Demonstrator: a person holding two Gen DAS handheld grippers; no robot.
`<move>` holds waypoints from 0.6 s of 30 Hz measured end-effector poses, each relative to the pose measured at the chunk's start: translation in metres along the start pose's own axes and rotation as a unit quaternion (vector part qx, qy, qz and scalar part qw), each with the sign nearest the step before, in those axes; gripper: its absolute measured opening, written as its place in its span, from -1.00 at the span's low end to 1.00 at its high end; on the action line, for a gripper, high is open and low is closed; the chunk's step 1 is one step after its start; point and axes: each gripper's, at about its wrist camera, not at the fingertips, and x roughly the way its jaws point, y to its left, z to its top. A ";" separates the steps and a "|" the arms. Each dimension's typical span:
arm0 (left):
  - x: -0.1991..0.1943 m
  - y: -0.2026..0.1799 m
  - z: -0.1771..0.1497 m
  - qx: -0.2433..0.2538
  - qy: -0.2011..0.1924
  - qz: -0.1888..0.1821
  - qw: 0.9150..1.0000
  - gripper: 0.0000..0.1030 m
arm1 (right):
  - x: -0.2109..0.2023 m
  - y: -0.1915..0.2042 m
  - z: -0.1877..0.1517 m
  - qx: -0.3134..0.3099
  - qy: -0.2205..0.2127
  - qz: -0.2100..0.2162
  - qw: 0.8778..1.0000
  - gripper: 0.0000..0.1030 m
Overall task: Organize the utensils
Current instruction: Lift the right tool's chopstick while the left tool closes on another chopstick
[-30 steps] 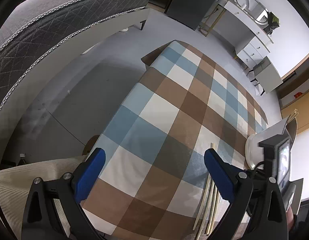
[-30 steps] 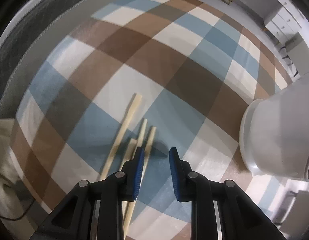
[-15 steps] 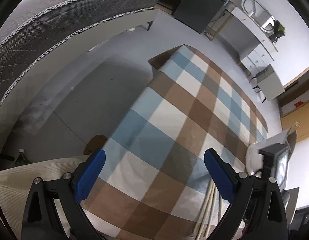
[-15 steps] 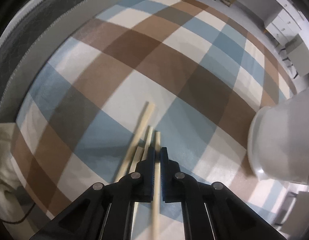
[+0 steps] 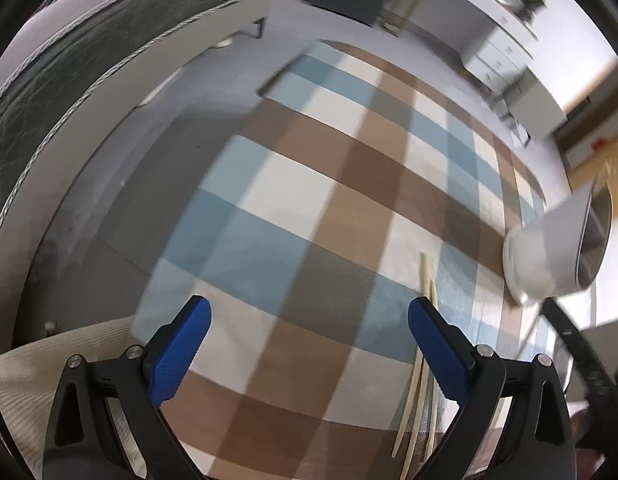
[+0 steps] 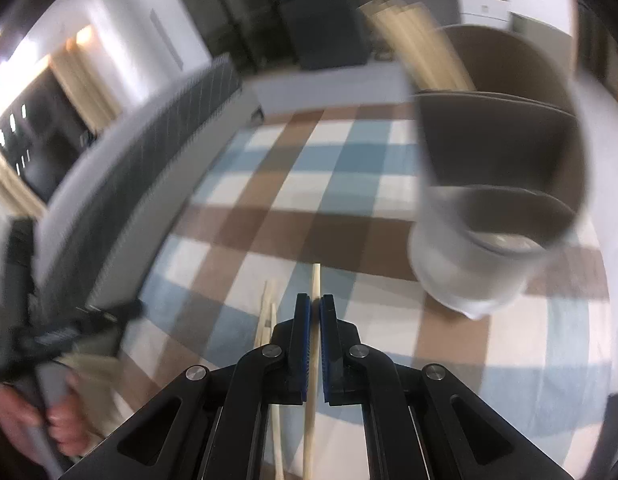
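**A:** How are the two hands posed?

**B:** The right black gripper with blue pads (image 6: pixel 315 308) points steeply down over the blue, brown and cream checked tablecloth (image 6: pixel 309 196). Its jaws are pinched tight on one pale wooden chopstick (image 6: pixel 316 280), whose tip sticks out past the pads toward the far side of the table. The left black gripper with blue pads (image 5: pixel 309 320) also tilts downward, jaws spread wide with nothing between them, only cloth below. In the right wrist view a person's hand (image 6: pixel 49 420) grips that left tool's handle at the lower left.

**A:** And the rest of the utensils?

**B:** The other pale wooden chopsticks (image 5: pixel 423 364) lie on the cloth just beside the left gripper's right finger, running toward the near edge. In the right view they sit just left of the held one.

**A:** Where is there room?

**B:** The white cylindrical holder with a dark inside (image 6: pixel 505 208) stands to the right, apart from the held chopstick, with several sticks already rising from its far side, blurred. The middle and left of the cloth lie open. The table's left edge drops to a grey floor (image 5: pixel 149 184), with a grey quilted mattress (image 5: pixel 89 52) beyond.
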 end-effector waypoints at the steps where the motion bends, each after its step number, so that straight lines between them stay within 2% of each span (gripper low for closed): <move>1: 0.004 -0.007 -0.002 0.014 0.002 0.005 1.000 0.87 | -0.009 -0.008 -0.003 0.016 -0.012 0.007 1.000 -0.93; 4: 0.014 -0.023 -0.005 0.040 0.013 0.005 0.999 0.87 | -0.028 -0.029 -0.008 0.058 -0.046 0.027 0.997 -0.93; 8: 0.023 -0.042 -0.009 0.081 0.018 0.025 0.996 0.87 | -0.037 -0.047 -0.009 0.082 -0.071 0.048 0.993 -0.93; 12: 0.033 -0.054 -0.007 0.085 0.030 0.017 0.996 0.85 | -0.042 -0.057 -0.011 0.094 -0.085 0.066 0.990 -0.93; 15: 0.044 -0.069 -0.002 0.100 0.043 0.021 0.994 0.71 | -0.052 -0.059 -0.014 0.089 -0.093 0.071 0.989 -0.93; 17: 0.052 -0.076 0.003 0.106 0.050 0.023 0.993 0.50 | -0.060 -0.061 -0.017 0.084 -0.099 0.074 0.989 -0.93; 18: 0.054 -0.078 0.004 0.105 0.053 0.025 0.993 0.46 | -0.065 -0.063 -0.018 0.079 -0.104 0.075 0.989 -0.93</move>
